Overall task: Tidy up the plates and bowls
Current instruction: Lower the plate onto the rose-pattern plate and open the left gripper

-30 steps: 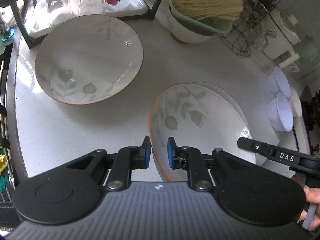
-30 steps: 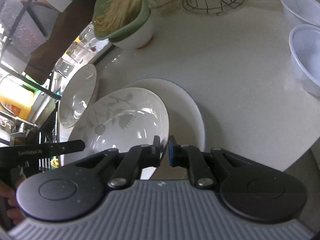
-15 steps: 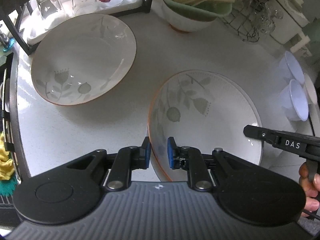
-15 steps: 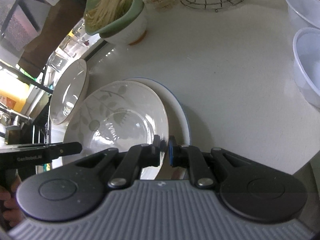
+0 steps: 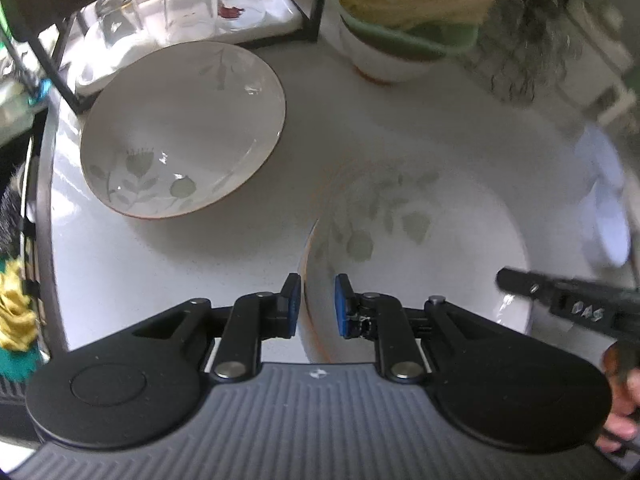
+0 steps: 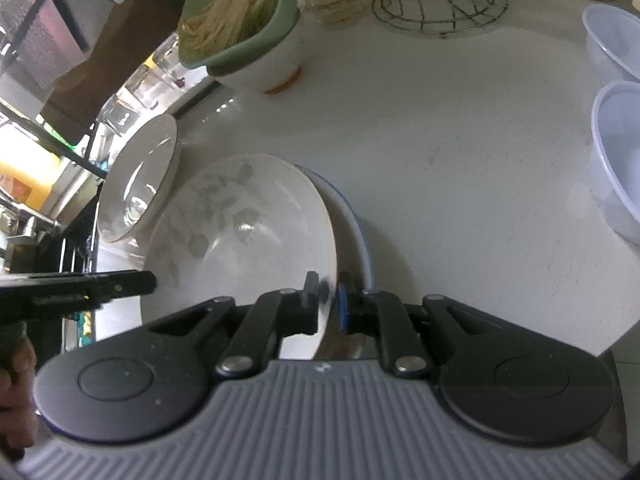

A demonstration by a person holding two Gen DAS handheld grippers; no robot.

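A white leaf-patterned bowl (image 5: 416, 256) is held by both grippers. My left gripper (image 5: 317, 305) is shut on its left rim. My right gripper (image 6: 327, 305) is shut on its right rim, and the bowl (image 6: 244, 240) is lifted and tilted above a blue-rimmed white plate (image 6: 354, 224) on the counter. A second leaf-patterned bowl (image 5: 180, 128) sits on the white counter at the back left; it also shows in the right wrist view (image 6: 136, 184).
A green bowl of noodles (image 5: 412, 4) sits in a white bowl at the back. Upturned glasses (image 5: 188, 0) stand on a rack tray. Clear plastic bowls (image 6: 616, 152) and a wire rack (image 6: 440, 4) are on the right. A sink edge (image 5: 42, 208) is left.
Both grippers have lifted the held bowl off the blue-rimmed plate and carried it left, closer to the second patterned bowl. The left view is blurred by motion.
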